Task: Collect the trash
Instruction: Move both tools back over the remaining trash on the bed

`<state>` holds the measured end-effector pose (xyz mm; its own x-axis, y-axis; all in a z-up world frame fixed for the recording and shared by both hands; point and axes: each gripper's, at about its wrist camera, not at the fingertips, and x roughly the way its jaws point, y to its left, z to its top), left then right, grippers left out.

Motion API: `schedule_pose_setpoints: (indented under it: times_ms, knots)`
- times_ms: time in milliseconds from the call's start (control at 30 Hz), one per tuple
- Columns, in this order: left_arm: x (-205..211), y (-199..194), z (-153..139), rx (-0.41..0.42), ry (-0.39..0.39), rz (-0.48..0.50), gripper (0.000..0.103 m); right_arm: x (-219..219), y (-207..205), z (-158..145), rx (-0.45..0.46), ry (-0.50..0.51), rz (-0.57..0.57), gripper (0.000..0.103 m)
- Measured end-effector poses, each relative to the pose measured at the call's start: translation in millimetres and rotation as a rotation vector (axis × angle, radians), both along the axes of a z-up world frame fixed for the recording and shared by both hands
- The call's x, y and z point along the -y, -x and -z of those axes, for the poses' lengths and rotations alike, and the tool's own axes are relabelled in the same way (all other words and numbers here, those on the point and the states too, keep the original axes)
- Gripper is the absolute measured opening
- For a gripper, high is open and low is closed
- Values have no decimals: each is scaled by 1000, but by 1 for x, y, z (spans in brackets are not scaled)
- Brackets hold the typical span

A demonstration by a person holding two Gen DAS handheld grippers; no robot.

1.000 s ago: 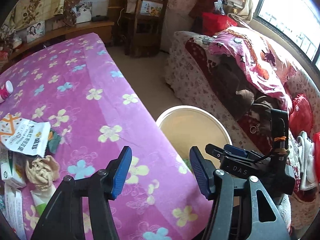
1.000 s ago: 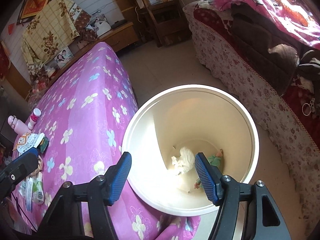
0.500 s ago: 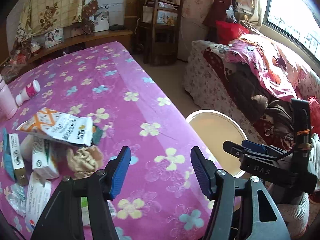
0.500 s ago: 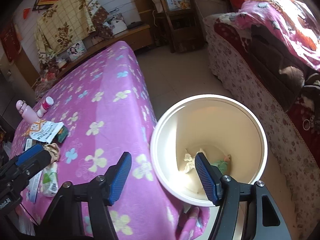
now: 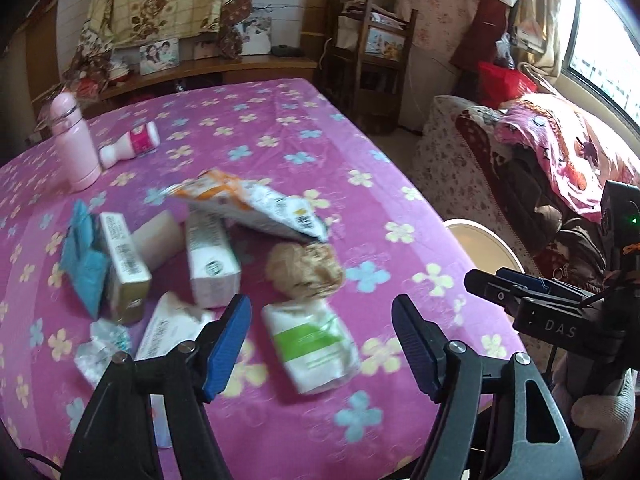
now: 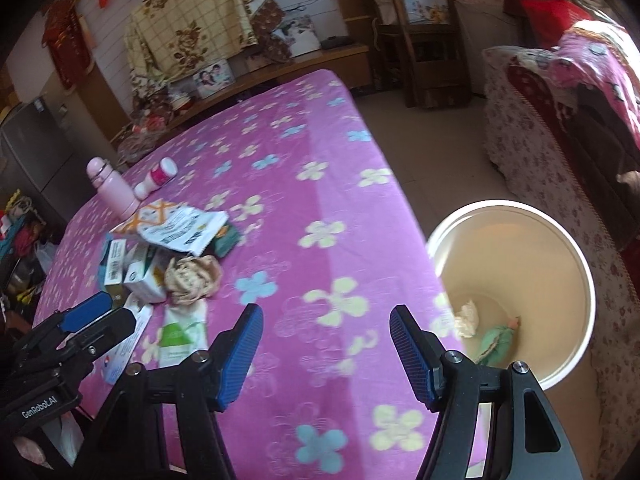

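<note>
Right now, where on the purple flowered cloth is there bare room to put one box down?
Free: the purple flowered tablecloth between the crumpled brown paper ball and the edge by the white round bin; also the far end. Crowded: around the ball, white cartons and green-white wipes pack.

my left gripper (image 5: 322, 344): matt black plastic arms, ribbed blue pads (image 5: 224, 350). tablecloth (image 5: 280, 152): soft purple cloth, printed flowers. at 12 o'clock, brown paper wad (image 5: 306, 266), crumpled, rough. at 11 o'clock, cardboard boxes (image 5: 212, 264), smooth. wipes pack (image 5: 316, 344): glossy plastic film. bucket (image 6: 576, 264) at 3 o'clock: smooth cream plastic. pink flask (image 5: 76, 144): satin finish.
</note>
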<state>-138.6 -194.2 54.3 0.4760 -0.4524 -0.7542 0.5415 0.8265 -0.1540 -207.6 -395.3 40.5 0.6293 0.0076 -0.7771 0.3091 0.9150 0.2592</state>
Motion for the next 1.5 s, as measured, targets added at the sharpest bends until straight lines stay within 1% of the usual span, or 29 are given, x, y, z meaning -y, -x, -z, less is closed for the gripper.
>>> schedule_pose_setpoints:
  times_ms: [200, 300, 433, 600, 833, 1000, 1100, 1200, 1333, 1433, 1500]
  knots:
    - [-48, -2, 9, 17, -51, -57, 74, -41, -14, 5, -13, -29, -93, 70]
    - [-69, -2, 17, 6, -71, -72, 74, -60, -21, 10, -27, -30, -141, 70]
    - [-90, -3, 24, -14, -74, -87, 74, -81, -30, 19, -50, -35, -181, 70]
    - [-107, -2, 22, -11, -66, -115, 74, -98, -35, 21, -60, -18, -215, 70]
    - [-114, 0, 6, 31, -26, -154, 74, -102, -32, 3, -15, 23, -214, 69]
    - [-111, 3, 0, 55, -23, -157, 74, -102, -29, -4, 3, 27, -210, 70]
    - [-110, 4, -1, 64, -22, -151, 74, -105, -28, -6, 6, 30, -212, 72]
    - [-109, 3, 4, 56, -34, -140, 74, -110, -30, 0, -12, 30, -223, 72]
    - [-109, 0, 18, 7, -35, -108, 74, -117, -39, 16, -55, 28, -236, 72]
    - [-105, -2, 29, -8, -71, -94, 74, -122, -48, 30, -89, 5, -247, 72]
    - [-102, -6, 36, -20, -93, -85, 74, -127, -54, 36, -104, 14, -257, 72]
